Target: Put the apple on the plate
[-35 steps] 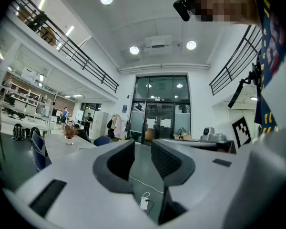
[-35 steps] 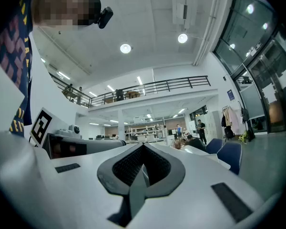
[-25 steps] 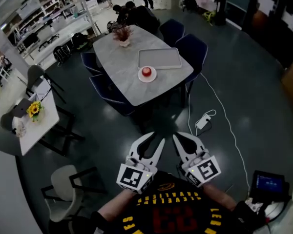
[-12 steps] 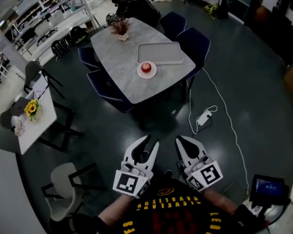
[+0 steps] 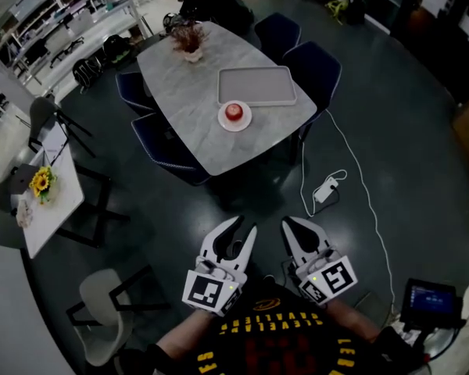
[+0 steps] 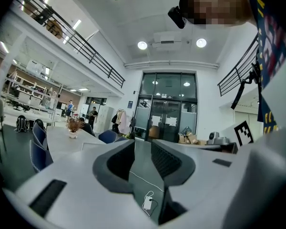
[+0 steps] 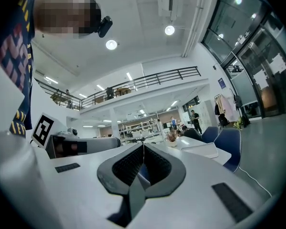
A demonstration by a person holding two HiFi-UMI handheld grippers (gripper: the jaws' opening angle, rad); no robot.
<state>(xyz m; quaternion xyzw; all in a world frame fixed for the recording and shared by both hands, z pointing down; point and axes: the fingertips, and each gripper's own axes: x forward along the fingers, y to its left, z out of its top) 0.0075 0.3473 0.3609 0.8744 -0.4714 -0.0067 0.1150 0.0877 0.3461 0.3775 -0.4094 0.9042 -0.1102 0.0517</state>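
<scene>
Left hand-held gripper (image 5: 245,226) hangs low in front of me, jaws apart, with only floor showing between them. My right hand-held gripper (image 5: 295,225) sits just beside it, jaws pressed tip to tip and holding nothing. Both are well apart from the surface (image 5: 180,92). Out there I can see the apple (image 5: 234,112) resting on the plate (image 5: 223,121), just beside the tray (image 5: 256,86) and near the surface's closer edge.
</scene>
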